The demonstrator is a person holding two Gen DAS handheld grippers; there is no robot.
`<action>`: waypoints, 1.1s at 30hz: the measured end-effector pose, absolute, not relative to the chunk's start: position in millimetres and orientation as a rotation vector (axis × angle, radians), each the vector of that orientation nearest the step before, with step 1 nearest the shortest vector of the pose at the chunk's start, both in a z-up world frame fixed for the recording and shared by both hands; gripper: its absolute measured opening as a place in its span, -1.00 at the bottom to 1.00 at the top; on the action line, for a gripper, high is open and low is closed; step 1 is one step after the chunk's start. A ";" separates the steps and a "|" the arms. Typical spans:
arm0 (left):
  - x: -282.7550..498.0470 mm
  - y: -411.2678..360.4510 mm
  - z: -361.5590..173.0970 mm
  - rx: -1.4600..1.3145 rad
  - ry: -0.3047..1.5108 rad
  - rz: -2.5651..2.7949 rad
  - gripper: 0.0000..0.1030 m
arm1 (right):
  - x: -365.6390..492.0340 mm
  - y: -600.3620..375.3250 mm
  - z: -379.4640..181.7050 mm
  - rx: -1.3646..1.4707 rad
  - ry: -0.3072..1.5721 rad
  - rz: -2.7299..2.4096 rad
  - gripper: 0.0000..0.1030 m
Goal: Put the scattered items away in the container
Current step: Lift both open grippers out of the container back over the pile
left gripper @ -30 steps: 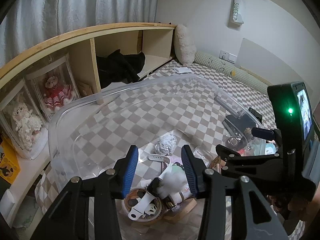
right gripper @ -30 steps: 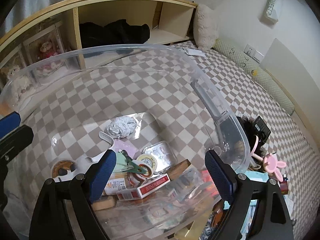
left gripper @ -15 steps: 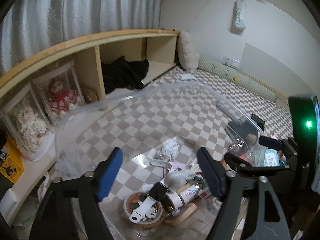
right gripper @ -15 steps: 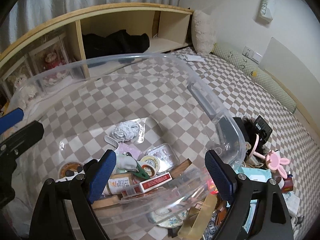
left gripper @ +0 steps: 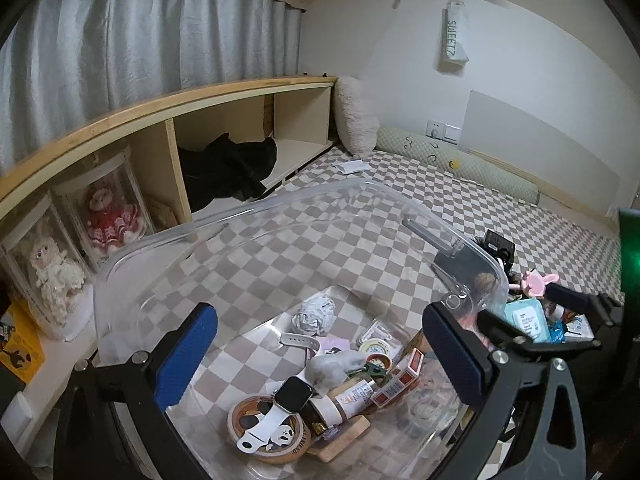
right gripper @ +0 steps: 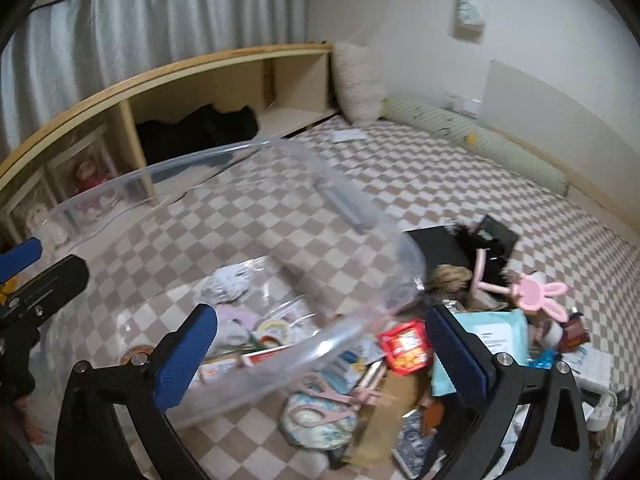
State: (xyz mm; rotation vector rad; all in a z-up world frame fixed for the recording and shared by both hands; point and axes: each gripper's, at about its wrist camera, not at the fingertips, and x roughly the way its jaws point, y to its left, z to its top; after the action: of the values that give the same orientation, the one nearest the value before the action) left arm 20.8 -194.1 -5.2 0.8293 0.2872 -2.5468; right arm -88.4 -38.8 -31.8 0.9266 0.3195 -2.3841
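A clear plastic container stands on the checked bedcover. Inside lie a smartwatch with a white strap, a round tin, a white fluffy item, crumpled paper and a red box. My left gripper hovers above them, its jaws opening and nothing between them. My right gripper hangs over the container's near rim, jaws also opening and holding nothing. To its right lies a scattered pile: a red packet, a teal pack, a pink bunny mirror, pink scissors.
A wooden shelf runs behind the container, holding boxed dolls and black clothing. A fluffy pillow and a long bolster lie along the far wall. A black box sits beyond the pile.
The left jaws have spread wide, and the white fluffy item that was between them lies in the container. The right gripper has swung right, from over the container toward the scattered pile.
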 end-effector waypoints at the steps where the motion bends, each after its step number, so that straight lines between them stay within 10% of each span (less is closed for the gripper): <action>1: 20.2 -193.4 -5.6 0.832 0.288 -2.547 1.00 | -89.7 -33.3 -31.2 0.925 0.316 -2.400 1.00; 33: -26.7 -103.3 -2.3 0.930 0.176 -2.697 1.00 | -99.2 130.5 -17.2 0.999 0.135 -2.679 1.00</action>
State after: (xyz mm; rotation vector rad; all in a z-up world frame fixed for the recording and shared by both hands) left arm -26.7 -103.3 -2.3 0.9303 0.1755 -2.6974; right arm -99.2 130.5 -17.2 0.9986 0.1347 -2.6785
